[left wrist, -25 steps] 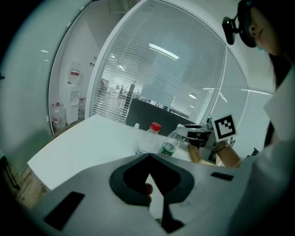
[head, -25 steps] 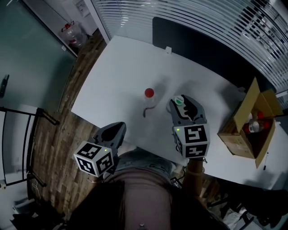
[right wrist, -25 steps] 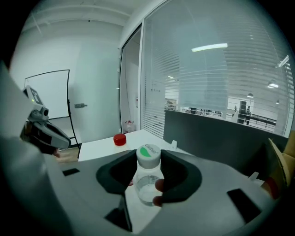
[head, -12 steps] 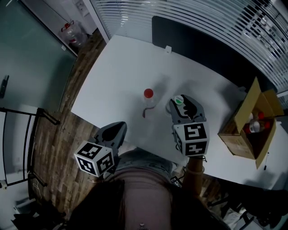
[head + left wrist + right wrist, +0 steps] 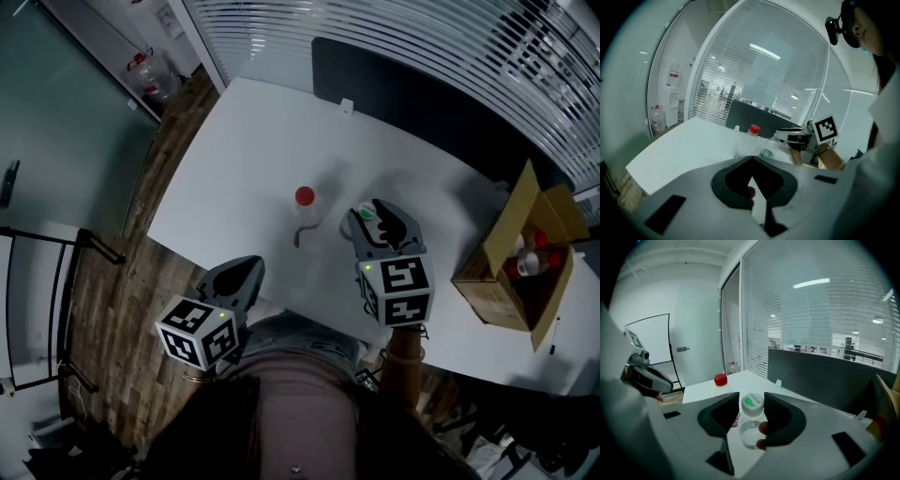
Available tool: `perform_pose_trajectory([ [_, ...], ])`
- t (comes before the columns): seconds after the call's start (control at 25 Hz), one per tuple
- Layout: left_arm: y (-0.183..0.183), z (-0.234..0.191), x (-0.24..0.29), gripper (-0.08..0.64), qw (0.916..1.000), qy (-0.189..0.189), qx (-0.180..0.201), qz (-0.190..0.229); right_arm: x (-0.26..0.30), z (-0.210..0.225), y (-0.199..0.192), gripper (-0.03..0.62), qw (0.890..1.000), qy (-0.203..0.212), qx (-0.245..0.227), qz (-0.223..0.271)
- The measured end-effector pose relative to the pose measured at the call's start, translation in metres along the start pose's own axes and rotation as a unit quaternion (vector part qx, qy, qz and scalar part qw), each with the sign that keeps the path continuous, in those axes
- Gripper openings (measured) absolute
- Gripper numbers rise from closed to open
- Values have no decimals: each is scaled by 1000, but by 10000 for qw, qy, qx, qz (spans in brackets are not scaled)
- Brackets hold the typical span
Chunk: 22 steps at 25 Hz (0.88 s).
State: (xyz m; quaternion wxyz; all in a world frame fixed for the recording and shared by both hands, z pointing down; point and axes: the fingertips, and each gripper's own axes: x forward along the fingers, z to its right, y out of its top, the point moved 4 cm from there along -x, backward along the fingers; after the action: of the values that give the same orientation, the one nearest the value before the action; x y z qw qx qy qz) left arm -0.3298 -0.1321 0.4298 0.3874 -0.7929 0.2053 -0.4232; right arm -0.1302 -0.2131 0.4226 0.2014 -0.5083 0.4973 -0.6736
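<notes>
Right gripper (image 5: 751, 405) is clamping its jaws around the top of the green-capped bottle (image 5: 751, 427), just right of the red-capped bottle (image 5: 305, 208) that's standing on the white table (image 5: 234, 159). Left gripper (image 5: 752, 161) is hanging pinched together and empty, well short of the red-capped bottle, past the table's near edge.

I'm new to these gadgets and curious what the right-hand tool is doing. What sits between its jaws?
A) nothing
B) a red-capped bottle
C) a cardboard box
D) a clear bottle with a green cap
D: in the right gripper view, the right gripper has its jaws closed against the top of the green-capped bottle, while the red-capped bottle stands apart on the table.
</notes>
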Motion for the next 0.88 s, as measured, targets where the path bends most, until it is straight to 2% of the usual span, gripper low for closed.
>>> perform_pose_trajectory([
  [0.48,1,29,-9,6,9997,3,-52,255,-31,0,2,163,9998,180,-5,51],
  [0.88,-9,82,-13,6,9986,-30,-180,506,-81,1,-4,161,9986,527,-82,53],
])
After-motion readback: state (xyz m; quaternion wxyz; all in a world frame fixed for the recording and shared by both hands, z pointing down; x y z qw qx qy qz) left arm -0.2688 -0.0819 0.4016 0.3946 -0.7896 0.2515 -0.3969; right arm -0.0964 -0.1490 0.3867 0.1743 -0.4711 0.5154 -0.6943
